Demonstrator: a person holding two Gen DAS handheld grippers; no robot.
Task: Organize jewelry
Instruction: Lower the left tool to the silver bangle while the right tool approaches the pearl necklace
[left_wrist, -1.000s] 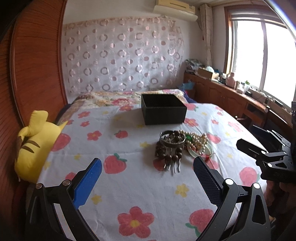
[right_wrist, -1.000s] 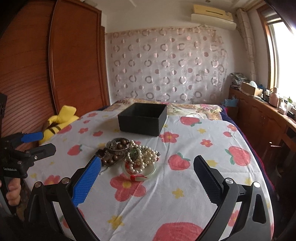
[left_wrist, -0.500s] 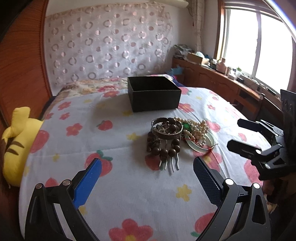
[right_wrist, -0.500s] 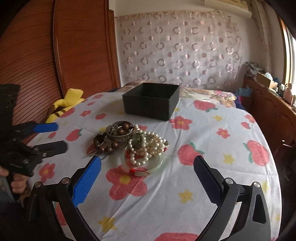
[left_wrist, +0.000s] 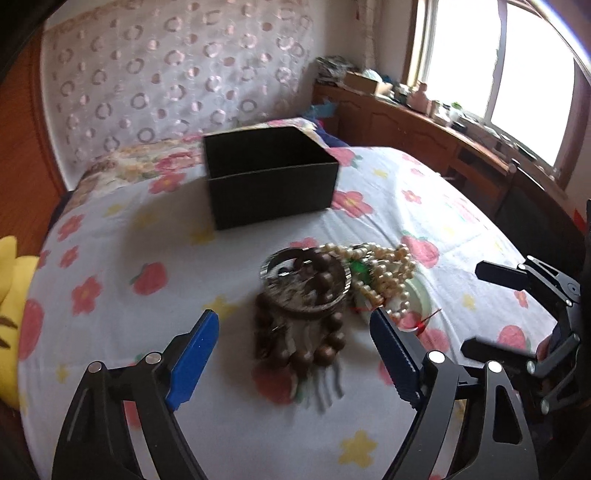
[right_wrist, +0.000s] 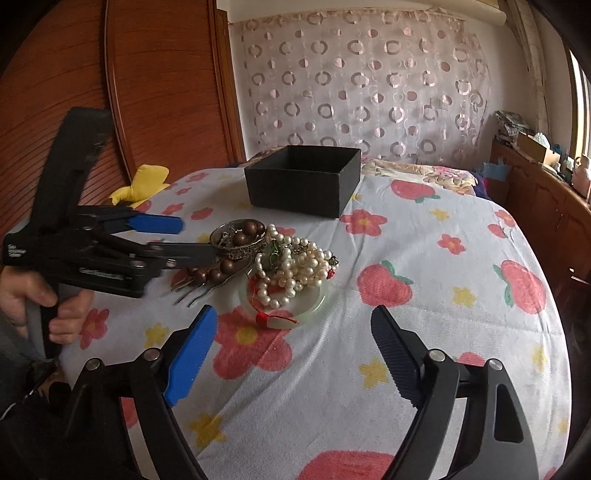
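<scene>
Left wrist view: round brown wooden beads (left_wrist: 325, 280) are framed by the spread left gripper (left_wrist: 293, 334); the right gripper (right_wrist: 291, 338) is likewise held agape.

Black box (right_wrist: 303, 181), cream pearls (right_wrist: 295, 262), brown beads (left_wrist: 317, 325), pale green bangle (right_wrist: 317, 301), white cloth (right_wrist: 424, 332) with red strawberries, flowers.

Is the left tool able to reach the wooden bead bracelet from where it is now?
Probably yes. The left tool is open and points straight at the wooden bead bracelet, with only bare cloth before it. The silver bangle lies on the bracelet's far part, so it may come along.
</scene>
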